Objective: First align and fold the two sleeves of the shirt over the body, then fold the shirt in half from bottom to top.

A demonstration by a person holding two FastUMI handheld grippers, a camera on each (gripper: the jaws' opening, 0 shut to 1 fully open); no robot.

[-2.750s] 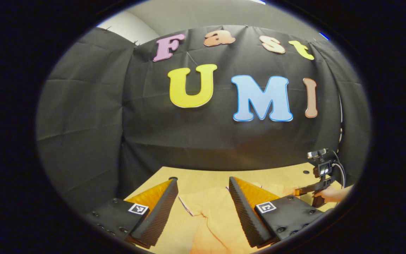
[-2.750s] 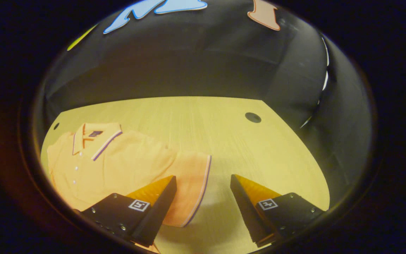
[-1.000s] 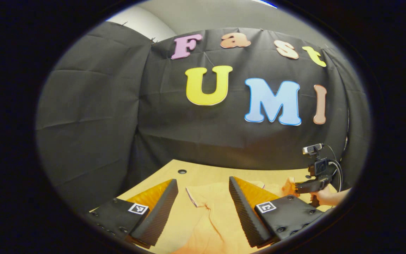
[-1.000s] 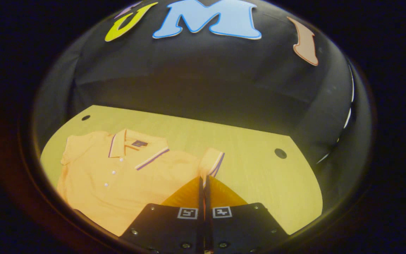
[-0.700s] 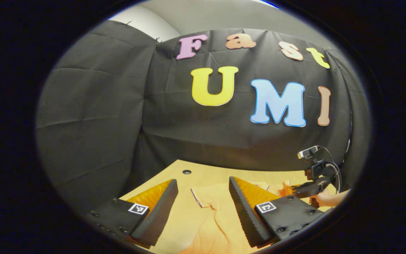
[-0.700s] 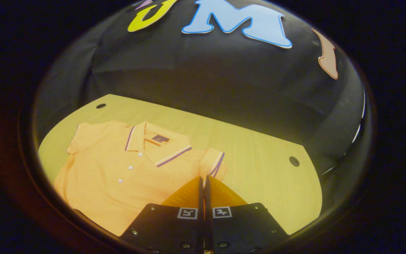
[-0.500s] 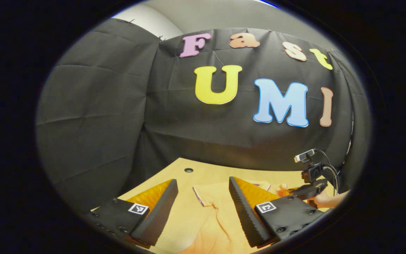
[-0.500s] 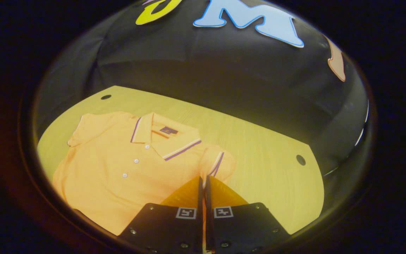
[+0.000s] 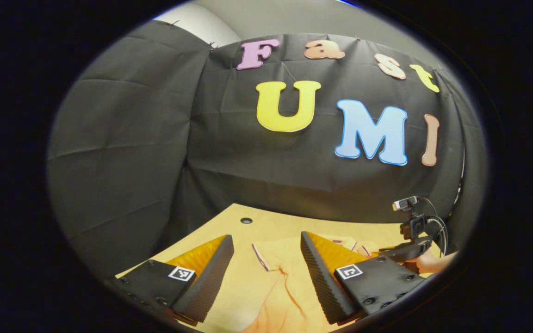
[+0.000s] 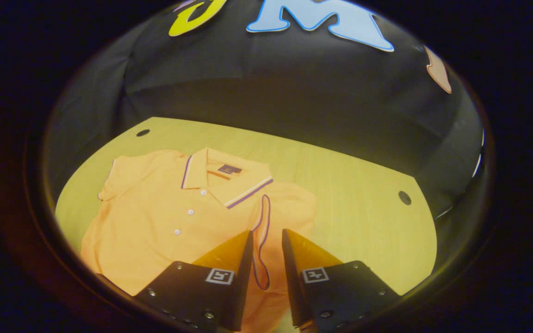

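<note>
In the right gripper view, the orange polo shirt (image 10: 169,222) is spread on the tabletop (image 10: 350,185) at centre left, one sleeve (image 10: 271,217) folded onto its body. The right claw (image 10: 266,240) is parted narrowly around the cuff, gripping nothing. The left claw (image 9: 266,245) is held wide above the other sleeve (image 9: 271,252), which probably calls for grasping and folding inward.

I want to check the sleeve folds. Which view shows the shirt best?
The right gripper view: the shirt lies spread on the table, collar, buttons and both sleeves visible, one sleeve folded over beside the right gripper. The left gripper view catches a low strip of it between the left gripper's fingers.
</note>
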